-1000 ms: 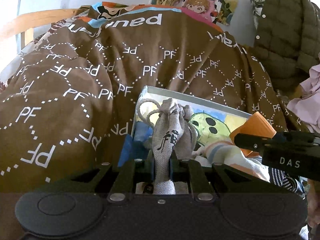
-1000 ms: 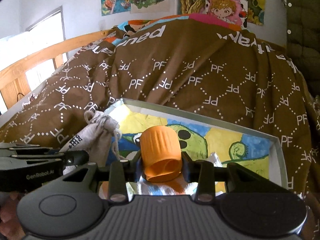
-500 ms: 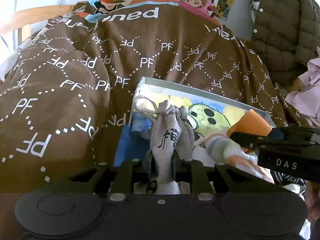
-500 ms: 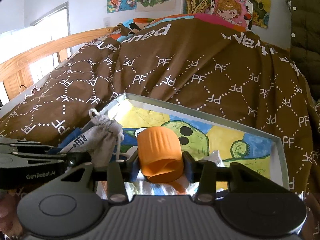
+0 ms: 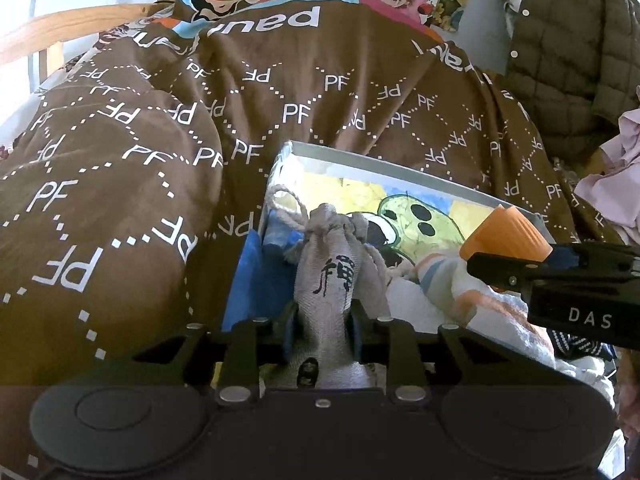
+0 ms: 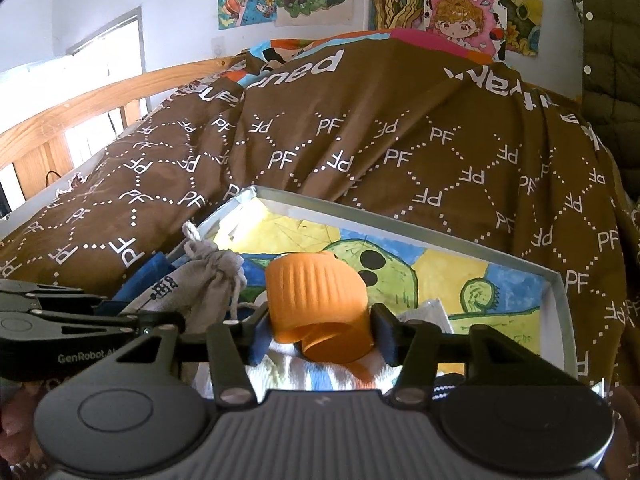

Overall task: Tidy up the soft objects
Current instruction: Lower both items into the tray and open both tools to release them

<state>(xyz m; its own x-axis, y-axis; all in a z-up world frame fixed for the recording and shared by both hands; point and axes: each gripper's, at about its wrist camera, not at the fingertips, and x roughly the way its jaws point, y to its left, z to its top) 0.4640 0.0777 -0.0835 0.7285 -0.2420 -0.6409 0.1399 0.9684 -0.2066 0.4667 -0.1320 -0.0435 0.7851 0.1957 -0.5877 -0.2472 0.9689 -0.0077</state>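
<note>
Jaws pinch pouch point(image 5: 326, 280); right view alone shows box's point(image 6: 558, 300) far corner.

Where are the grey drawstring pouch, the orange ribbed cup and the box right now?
grey drawstring pouch point(image 5: 334, 276), left wrist view, printed front.
orange ribbed cup point(image 6: 316, 292), right wrist view, ribbed side.
box point(image 6: 400, 227), right wrist view, far rim.

The lower end of the grey drawstring pouch point(image 5: 332, 280) is disappearing behind the left gripper point(image 5: 322, 332) body, so its bottom is not showing. The near edge of the box point(image 6: 400, 226) is lying hidden under both tools. The striped cloth point(image 6: 320, 372) is peeking out only in patches beneath the orange ribbed piece point(image 6: 316, 300). The quilted jacket point(image 5: 572, 52) is being cut off by the frame's right edge.
</note>
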